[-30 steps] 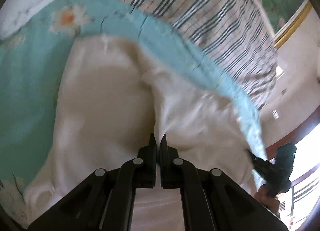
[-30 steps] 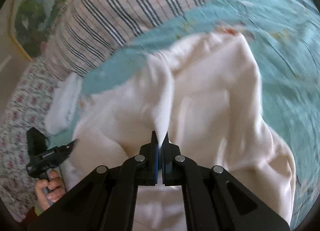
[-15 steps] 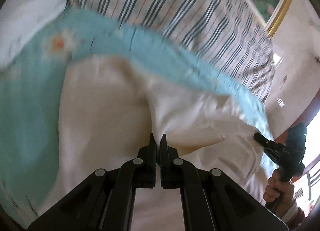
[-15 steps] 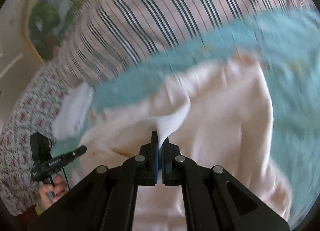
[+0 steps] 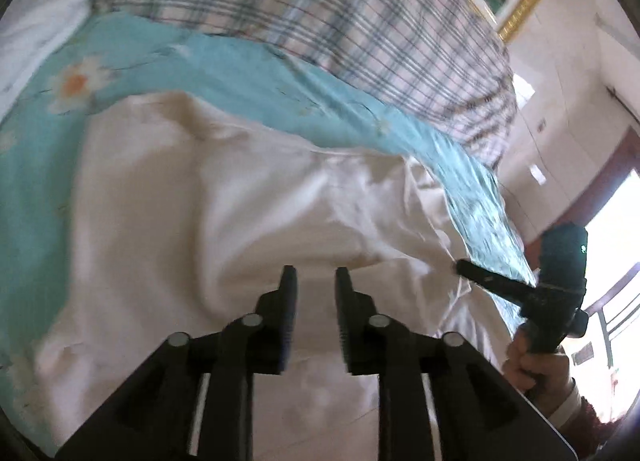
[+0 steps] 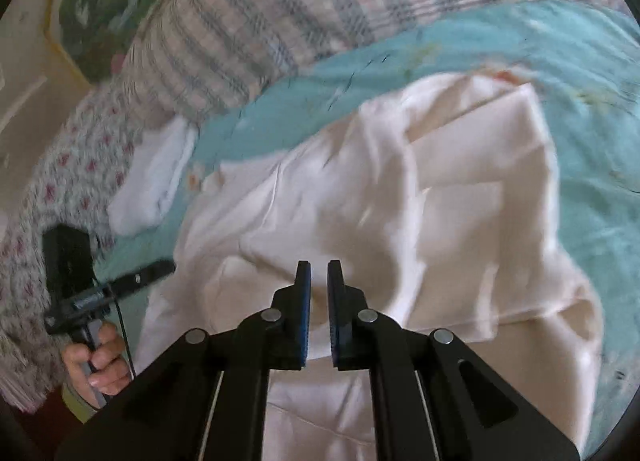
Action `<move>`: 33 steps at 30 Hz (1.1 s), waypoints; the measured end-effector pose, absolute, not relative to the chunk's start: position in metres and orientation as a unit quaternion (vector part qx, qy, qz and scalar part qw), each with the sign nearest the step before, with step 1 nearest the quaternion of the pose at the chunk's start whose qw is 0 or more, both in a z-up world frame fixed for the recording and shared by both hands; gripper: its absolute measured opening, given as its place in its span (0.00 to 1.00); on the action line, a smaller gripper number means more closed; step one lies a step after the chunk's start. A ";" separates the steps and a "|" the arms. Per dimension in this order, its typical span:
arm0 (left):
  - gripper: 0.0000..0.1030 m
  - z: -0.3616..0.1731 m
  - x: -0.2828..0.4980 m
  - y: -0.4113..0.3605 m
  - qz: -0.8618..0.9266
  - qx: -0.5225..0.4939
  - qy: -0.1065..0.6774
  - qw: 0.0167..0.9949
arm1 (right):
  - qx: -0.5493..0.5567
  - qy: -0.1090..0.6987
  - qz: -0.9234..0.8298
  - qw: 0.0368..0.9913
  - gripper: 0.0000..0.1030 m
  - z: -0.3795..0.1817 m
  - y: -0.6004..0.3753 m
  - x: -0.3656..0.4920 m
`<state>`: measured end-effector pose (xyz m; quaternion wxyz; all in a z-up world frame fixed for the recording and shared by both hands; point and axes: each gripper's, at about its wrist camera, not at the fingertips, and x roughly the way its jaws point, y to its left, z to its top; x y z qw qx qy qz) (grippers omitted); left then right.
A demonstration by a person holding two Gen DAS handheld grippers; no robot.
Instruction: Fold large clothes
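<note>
Cream cloth, soft and creased: the garment (image 5: 248,197) lies rumpled on the bed's turquoise floral sheet (image 5: 36,165), partly doubled over. Your left hand-held gripper (image 5: 312,281) has its jaws apart, gripping nothing; your right hand-held gripper (image 6: 319,275) likewise, with a narrower gap. Only the right view shows the white folded cloth (image 6: 156,177) beside the plaid pillow (image 6: 248,29).

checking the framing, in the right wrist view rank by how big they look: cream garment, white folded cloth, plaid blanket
1. cream garment
2. plaid blanket, close behind, though farther off and cut by the frame, so unsure
3. white folded cloth, clearly smallest
</note>
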<state>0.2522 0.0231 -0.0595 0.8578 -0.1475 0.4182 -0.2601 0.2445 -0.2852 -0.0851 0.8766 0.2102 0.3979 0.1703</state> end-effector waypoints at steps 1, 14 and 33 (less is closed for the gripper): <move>0.34 -0.065 0.256 0.015 -0.259 -0.137 0.426 0.856 | 0.190 0.415 0.158 0.876 0.08 -0.092 -0.279 0.251; 0.53 -0.074 0.221 0.082 -0.176 -0.178 0.439 0.863 | 0.246 0.399 0.131 0.873 0.39 -0.082 -0.315 0.219; 0.78 -0.116 0.034 0.226 -0.110 -0.295 0.464 0.828 | 0.283 0.422 -0.005 0.861 0.55 -0.102 -0.411 0.027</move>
